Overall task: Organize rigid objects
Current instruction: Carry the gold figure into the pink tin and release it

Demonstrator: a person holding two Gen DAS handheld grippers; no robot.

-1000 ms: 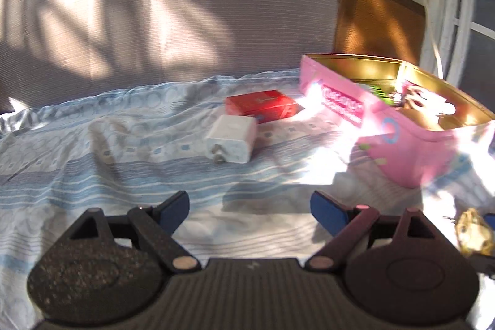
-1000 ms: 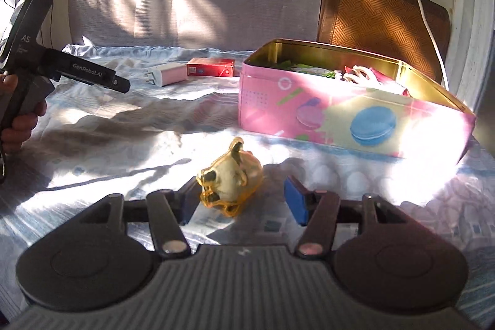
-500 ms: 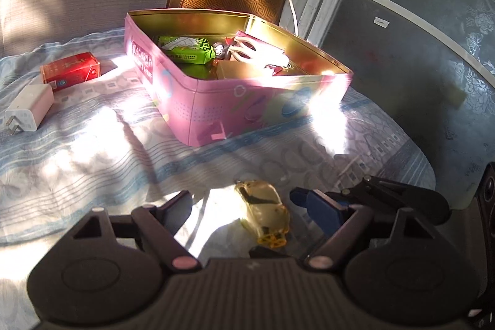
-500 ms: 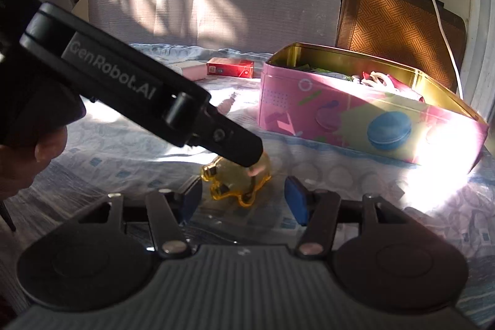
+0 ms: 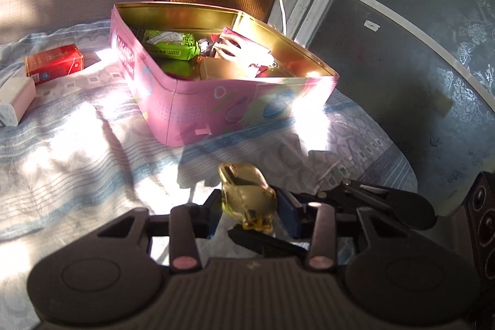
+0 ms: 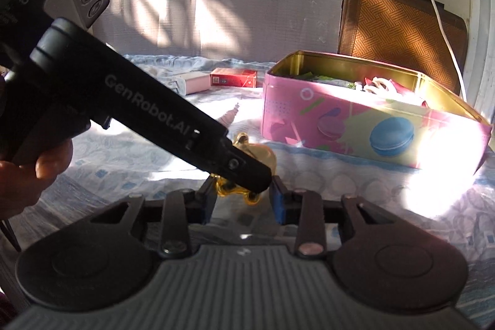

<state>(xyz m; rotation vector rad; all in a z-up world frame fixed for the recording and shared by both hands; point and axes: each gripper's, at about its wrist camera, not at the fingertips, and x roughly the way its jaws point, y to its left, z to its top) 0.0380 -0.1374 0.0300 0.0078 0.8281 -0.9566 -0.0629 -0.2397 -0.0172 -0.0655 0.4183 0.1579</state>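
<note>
Both grippers closing on one small golden translucent toy figure near the bed's front edge.

The left gripper [image 5: 249, 207] had just narrowed until its pads pressed the golden translucent toy figure [image 5: 247, 194] on the blue-patterned bedsheet [image 5: 77, 144]. The right gripper [image 6: 243, 198] had also just been closing, the figure between its blue pads, though contact could not be told. Behind stood the open pink tin box [image 5: 216, 110]; a red carton [image 5: 54, 62] and white charger [image 5: 15, 101] lay toward the sheet's far left.
</note>
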